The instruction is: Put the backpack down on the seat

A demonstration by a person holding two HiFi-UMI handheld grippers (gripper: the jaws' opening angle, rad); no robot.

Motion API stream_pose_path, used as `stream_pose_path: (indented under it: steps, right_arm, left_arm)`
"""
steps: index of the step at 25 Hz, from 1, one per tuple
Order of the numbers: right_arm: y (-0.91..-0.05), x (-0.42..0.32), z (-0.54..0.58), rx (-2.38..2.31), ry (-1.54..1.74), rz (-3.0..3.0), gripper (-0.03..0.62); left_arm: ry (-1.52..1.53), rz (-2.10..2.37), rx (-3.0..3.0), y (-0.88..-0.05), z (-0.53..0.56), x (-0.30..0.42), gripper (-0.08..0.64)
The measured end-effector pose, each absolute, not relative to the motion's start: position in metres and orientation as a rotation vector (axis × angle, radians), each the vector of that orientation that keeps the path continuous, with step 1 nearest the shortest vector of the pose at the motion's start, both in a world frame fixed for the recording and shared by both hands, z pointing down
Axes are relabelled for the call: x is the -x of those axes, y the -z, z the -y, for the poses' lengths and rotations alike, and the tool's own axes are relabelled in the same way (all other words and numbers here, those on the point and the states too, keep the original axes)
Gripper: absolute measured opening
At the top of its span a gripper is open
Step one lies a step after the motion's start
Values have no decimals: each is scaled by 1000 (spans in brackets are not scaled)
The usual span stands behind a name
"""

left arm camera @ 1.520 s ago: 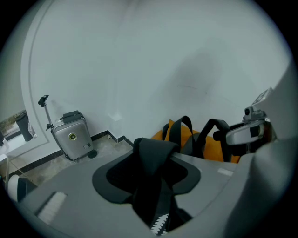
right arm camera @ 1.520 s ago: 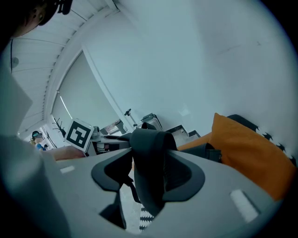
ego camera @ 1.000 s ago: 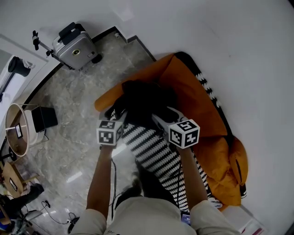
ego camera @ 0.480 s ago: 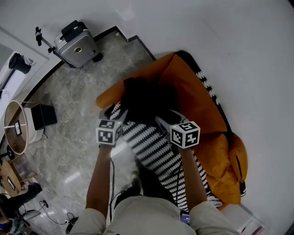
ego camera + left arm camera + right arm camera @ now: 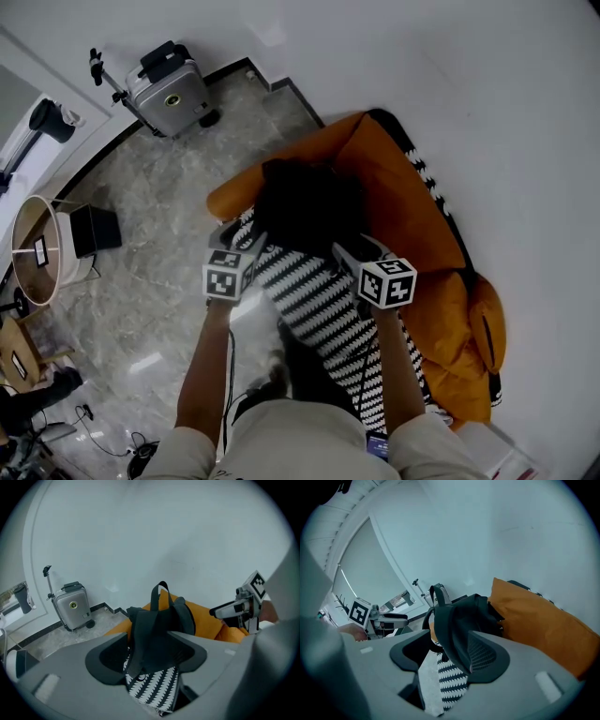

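A black backpack [image 5: 305, 202] stands on the orange seat [image 5: 398, 202], leaning on its back cushion. Its lower edge meets a black-and-white patterned cushion [image 5: 319, 300]. My left gripper [image 5: 242, 236] is at the pack's left side and my right gripper [image 5: 345, 251] at its right. In the left gripper view a black shoulder strap [image 5: 140, 639] hangs between the wide-apart jaws of the left gripper [image 5: 152, 660]. In the right gripper view a mesh-padded strap [image 5: 480, 653] lies against one jaw of the right gripper [image 5: 450, 663], with a gap beside it. Both grippers look open.
A silver suitcase [image 5: 169, 86] stands by the white wall at the back left. A round pale table [image 5: 33, 262] and a dark box [image 5: 94, 230] sit on the marble floor at left. The person's legs are close to the seat front.
The backpack stays in place on the seat. The right gripper has drawn back slightly toward the person; the left gripper has barely shifted. The head view has tilted a little.
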State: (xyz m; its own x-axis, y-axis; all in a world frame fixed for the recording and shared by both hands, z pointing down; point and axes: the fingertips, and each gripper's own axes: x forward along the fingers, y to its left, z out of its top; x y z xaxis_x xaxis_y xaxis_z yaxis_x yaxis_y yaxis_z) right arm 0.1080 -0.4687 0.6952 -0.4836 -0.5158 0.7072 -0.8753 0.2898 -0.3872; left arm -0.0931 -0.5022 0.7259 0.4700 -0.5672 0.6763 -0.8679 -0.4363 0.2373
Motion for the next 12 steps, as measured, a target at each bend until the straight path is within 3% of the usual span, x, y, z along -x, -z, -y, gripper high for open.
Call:
stream_pose_path:
  steps: [12]
  right_arm:
    - [-656,-104,426,-1280,-999,2169,224]
  left_arm:
    - [-686,1218,-2144,-695,445,109,253]
